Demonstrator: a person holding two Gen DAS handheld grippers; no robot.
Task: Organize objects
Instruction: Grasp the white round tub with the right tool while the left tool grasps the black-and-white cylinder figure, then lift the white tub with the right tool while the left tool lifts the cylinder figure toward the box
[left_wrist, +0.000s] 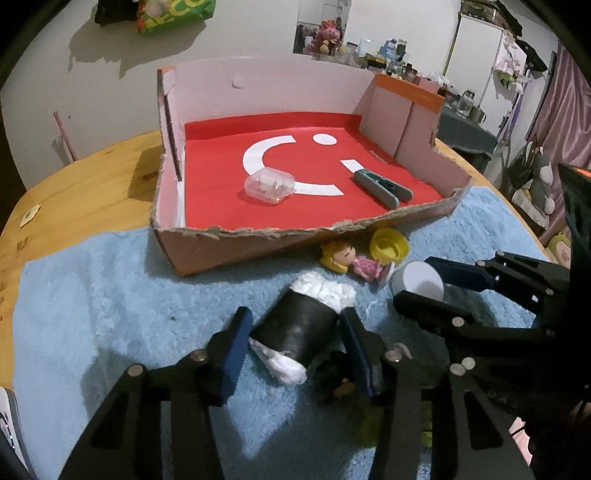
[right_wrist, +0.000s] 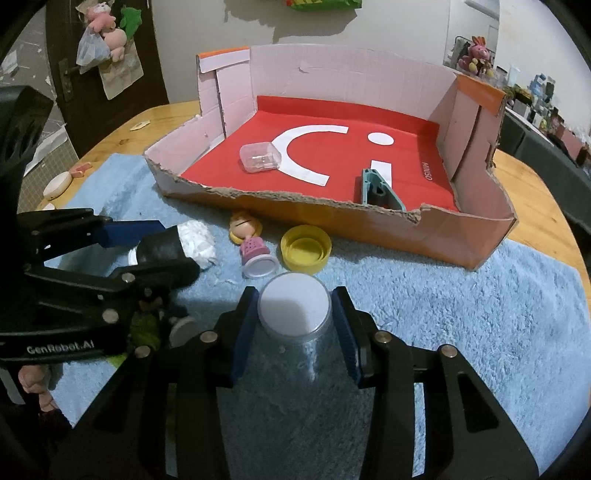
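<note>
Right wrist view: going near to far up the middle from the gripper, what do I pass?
Right gripper closed on the white-lidded clear jar → yellow cap on the blue towel → torn front wall of the cardboard box → teal clip on the red floor → pink back wall.

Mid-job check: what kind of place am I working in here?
Most likely a lived-in home. A round wooden table carries a blue towel and a cut-down cardboard box, plush toys hang by a dark door, and a cluttered shelf lines the far wall.
</note>
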